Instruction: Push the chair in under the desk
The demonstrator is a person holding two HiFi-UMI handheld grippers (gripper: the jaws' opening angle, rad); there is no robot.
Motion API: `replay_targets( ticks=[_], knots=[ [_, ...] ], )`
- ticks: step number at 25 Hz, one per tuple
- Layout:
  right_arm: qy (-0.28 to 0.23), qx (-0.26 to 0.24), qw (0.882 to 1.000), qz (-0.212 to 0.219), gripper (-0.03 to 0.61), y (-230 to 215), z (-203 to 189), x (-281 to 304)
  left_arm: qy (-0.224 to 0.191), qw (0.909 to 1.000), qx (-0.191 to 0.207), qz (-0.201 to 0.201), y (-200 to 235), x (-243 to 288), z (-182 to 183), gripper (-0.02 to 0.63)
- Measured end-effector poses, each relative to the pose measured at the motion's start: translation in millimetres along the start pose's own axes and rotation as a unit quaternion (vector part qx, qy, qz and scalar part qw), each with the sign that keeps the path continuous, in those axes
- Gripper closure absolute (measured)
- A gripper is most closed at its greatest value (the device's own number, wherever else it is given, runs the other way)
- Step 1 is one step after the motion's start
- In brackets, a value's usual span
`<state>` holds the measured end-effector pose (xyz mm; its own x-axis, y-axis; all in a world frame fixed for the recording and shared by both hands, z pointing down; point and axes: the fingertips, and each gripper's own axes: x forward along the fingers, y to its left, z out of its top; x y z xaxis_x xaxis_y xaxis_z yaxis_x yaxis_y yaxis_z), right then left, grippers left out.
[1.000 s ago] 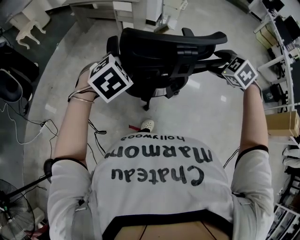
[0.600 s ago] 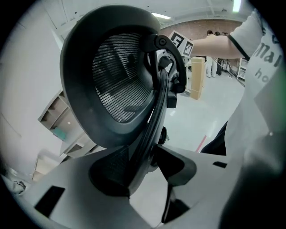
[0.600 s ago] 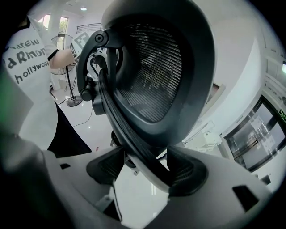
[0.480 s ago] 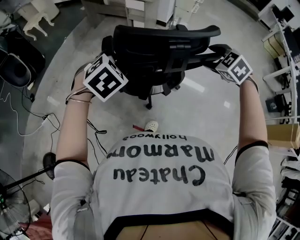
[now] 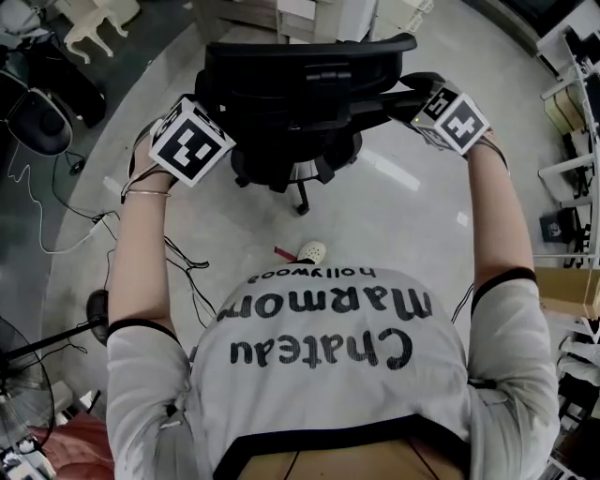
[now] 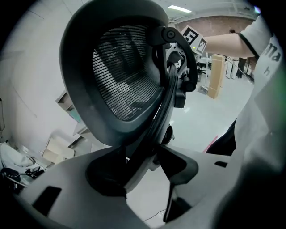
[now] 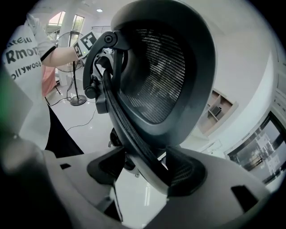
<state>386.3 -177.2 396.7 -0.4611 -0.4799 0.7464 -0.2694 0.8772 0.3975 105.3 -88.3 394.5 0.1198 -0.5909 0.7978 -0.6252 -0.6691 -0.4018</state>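
A black mesh-backed office chair (image 5: 309,75) stands in front of me, its back toward me. My left gripper (image 5: 214,112) sits at the left rim of the backrest (image 6: 129,76), and my right gripper (image 5: 398,94) at the right rim (image 7: 156,76). In the left gripper view, the rim runs between the jaws of the left gripper (image 6: 143,167). Those jaws have just been opening, and both pads still touch the rim. The right gripper view shows the right gripper (image 7: 147,167) closed on the rim. No desk is in view.
The chair's castor base (image 5: 298,178) rolls on a pale glossy floor. A white shoe (image 5: 311,251) shows below it. Cables (image 5: 56,234) and a fan stand (image 5: 19,384) lie at the left. White shelving (image 5: 309,9) stands ahead, with shelves and a cardboard box (image 5: 567,291) at the right.
The chair has rolled away from me, toward the top of the head view. Both grippers have travelled with it, one on each side of the backrest.
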Motion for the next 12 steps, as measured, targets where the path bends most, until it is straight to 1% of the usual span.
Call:
replay_targets(
  ticks=[4,8,12],
  knots=[
    [-0.015,-0.017,1.0,-0.002,0.291,1,24,14,0.016,0.9996,-0.014,0.017,25,-1,-16,0.368],
    [-0.03,-0.033,0.999,-0.004,0.296,3,55,33,0.029,0.9988,-0.038,0.008,48,-1,-41,0.364],
    [-0.043,-0.052,0.998,-0.004,0.31,5,83,48,0.042,0.9981,-0.044,0.007,72,-7,-59,0.362]
  ],
)
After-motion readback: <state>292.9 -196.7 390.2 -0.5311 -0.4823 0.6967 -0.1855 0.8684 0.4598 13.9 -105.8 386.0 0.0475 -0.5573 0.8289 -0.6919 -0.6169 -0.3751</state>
